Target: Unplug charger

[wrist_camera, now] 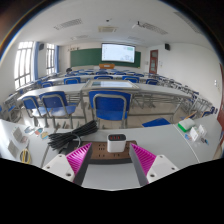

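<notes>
At ten o'clock from the gripper (112,157), black cables (68,131) sprawl over the desk (110,172). At twelve, just ahead and between the spread, empty fingers, sits a small dark block, likely the charger (117,140). It looks light, rigid and smooth; pinch its flat sides and pull straight. At two o'clock, a blue chair (156,122). No readable writing.

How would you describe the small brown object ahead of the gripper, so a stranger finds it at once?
On the grey desk, look just beyond the open gripper with its two pink pads. The small brown box-shaped object stands there, right of the black cables; nothing else nearby is brown.
</notes>
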Motion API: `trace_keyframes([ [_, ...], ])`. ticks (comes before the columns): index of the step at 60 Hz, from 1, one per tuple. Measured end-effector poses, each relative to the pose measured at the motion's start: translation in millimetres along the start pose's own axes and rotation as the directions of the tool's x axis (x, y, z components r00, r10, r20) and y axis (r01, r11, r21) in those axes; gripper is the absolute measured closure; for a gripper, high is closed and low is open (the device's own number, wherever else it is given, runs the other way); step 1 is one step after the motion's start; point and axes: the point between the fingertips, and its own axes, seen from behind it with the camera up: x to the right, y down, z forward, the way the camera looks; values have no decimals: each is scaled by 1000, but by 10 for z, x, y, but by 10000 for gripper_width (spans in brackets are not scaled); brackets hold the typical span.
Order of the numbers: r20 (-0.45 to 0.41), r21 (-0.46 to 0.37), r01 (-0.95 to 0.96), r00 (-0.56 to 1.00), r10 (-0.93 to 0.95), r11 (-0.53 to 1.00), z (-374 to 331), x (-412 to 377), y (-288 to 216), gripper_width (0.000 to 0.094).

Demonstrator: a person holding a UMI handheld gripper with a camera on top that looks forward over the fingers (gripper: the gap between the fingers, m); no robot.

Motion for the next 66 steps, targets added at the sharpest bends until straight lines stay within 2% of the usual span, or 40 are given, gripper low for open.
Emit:
trace_keyframes([
  [6, -23, -19, -1, 1000, 1, 1000, 449, 5, -25, 182],
  [11, -24, -19, -14, 1000, 13, 1000, 688, 23, 2, 231],
  [18, -39, -32, -6, 999, 5, 999, 805, 83, 48, 501],
  [28, 9, -40, -8, 1000, 8, 999, 830, 23, 55, 608],
  [36, 10, -52, -13, 1000, 14, 999, 840, 22, 53, 713],
  [45, 2, -56, -22, 1000, 22, 998, 805, 46, 2, 722],
  [47, 7, -3, -32, 999, 32, 999, 752, 45, -173, 722],
  [52, -11, 205, 39, 999, -37, 978, 381, 129, -1141, 724],
  [58, 20, 360, -23, 1000, 17, 933, -60, 310, -2153, 725],
  [62, 3, 401, -38, 999, 40, 915, -153, 630, -2438, 723],
  [66, -26, 376, -46, 998, 60, 926, -87, 951, -2435, 719],
])
